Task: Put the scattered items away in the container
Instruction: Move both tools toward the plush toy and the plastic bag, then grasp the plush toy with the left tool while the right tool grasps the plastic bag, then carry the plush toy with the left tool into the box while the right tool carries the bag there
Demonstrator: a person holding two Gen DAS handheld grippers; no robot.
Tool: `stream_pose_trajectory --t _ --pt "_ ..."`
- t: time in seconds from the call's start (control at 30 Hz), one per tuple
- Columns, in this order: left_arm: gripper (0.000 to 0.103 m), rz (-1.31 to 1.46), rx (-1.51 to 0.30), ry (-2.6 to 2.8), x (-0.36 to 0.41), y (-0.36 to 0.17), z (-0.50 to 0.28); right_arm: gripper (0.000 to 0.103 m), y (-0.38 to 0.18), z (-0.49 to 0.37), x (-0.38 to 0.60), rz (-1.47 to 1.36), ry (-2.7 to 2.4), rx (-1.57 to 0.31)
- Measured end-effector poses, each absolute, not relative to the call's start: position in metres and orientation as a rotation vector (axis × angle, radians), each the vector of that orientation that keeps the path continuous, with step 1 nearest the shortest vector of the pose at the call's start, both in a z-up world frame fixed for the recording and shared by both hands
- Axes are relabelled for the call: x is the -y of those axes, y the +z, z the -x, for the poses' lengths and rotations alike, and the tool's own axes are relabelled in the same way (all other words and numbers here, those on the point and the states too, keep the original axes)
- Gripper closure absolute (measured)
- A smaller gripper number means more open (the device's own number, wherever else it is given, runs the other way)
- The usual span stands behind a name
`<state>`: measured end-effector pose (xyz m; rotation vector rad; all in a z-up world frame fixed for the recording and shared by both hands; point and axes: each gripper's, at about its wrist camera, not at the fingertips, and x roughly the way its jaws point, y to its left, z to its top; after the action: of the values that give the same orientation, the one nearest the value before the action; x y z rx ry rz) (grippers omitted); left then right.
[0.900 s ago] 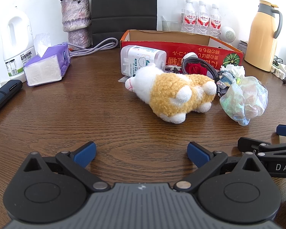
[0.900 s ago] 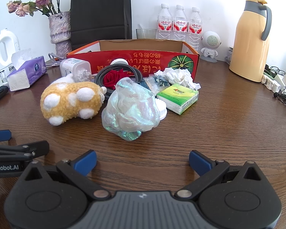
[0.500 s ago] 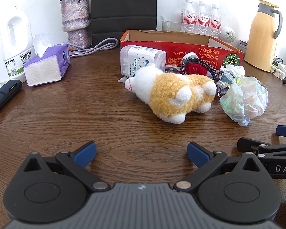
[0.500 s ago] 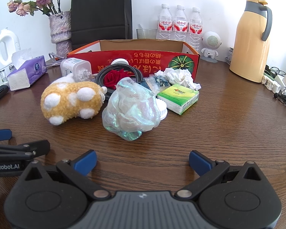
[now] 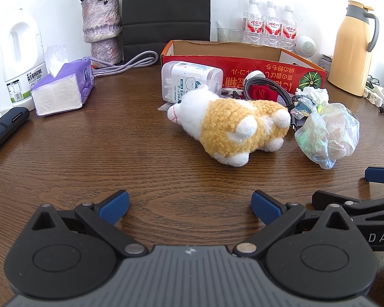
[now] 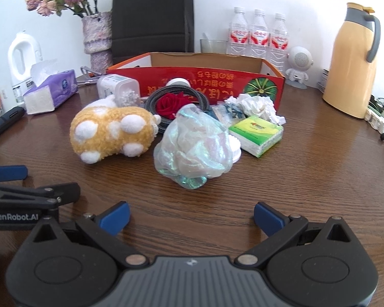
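A red cardboard box (image 5: 243, 58) (image 6: 197, 81) stands open at the back of the wooden table. In front of it lie a yellow-and-white plush toy (image 5: 233, 130) (image 6: 110, 133), an iridescent mesh bag (image 5: 327, 135) (image 6: 194, 148), a cotton-swab box (image 5: 189, 81) (image 6: 117, 89), a red rose inside a coiled cable (image 5: 263, 93) (image 6: 171, 105), a green tissue pack (image 6: 256, 135) and crumpled white paper (image 6: 256, 105). My left gripper (image 5: 189, 204) is open and empty, short of the plush toy. My right gripper (image 6: 190, 217) is open and empty, short of the mesh bag.
A purple tissue box (image 5: 64, 89), a white detergent jug (image 5: 20, 58), a flower vase (image 5: 102, 28), a black bag (image 6: 153, 15), water bottles (image 6: 258, 33), a small speaker (image 6: 299, 64) and a yellow thermos (image 6: 350, 61) ring the table. A dark case (image 5: 5, 128) lies at left.
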<state>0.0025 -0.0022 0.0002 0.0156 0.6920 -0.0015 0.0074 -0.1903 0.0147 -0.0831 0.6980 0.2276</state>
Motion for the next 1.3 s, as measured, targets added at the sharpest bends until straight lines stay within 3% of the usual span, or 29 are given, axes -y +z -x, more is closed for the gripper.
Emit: stream_pose_trajectory --t 0.3,0.6,0.67,0.73,0.77,0.8,0.83,1.07,1.3 --pt "0.000 0.064 -0.623 -0.063 0.012 0.032 -0.027 0.001 0.035 -0.028 0.223 0.019 0.232 -0.643" --pt "0.000 0.106 -0.632 -0.092 0.021 0.035 -0.098 0.010 0.036 -0.045 0.225 -0.044 0.229 -0.633" --pt "0.005 0.144 -0.639 -0.113 0.010 0.034 -0.096 0.014 0.038 -0.046 0.214 -0.028 0.266 -0.613" --pt "0.016 0.196 -0.661 -0.138 -0.001 0.029 -0.098 0.025 0.037 -0.050 0.204 -0.014 0.278 -0.618" --pt "0.022 0.244 -0.672 -0.141 -0.009 0.027 -0.100 0.038 0.036 -0.053 0.198 -0.001 0.271 -0.628" --pt "0.051 0.283 -0.693 -0.127 -0.016 0.026 -0.102 0.055 0.035 -0.056 0.193 0.027 0.257 -0.641" --pt "0.059 0.308 -0.706 -0.116 -0.021 0.026 -0.103 0.057 0.034 -0.055 0.188 0.052 0.246 -0.645" --pt "0.066 0.301 -0.673 -0.144 -0.031 0.032 -0.070 0.063 0.056 -0.019 0.186 0.055 0.265 -0.574" --pt "0.067 0.244 -0.484 -0.170 -0.025 0.076 0.013 0.063 0.086 0.027 0.205 -0.016 0.248 -0.506"
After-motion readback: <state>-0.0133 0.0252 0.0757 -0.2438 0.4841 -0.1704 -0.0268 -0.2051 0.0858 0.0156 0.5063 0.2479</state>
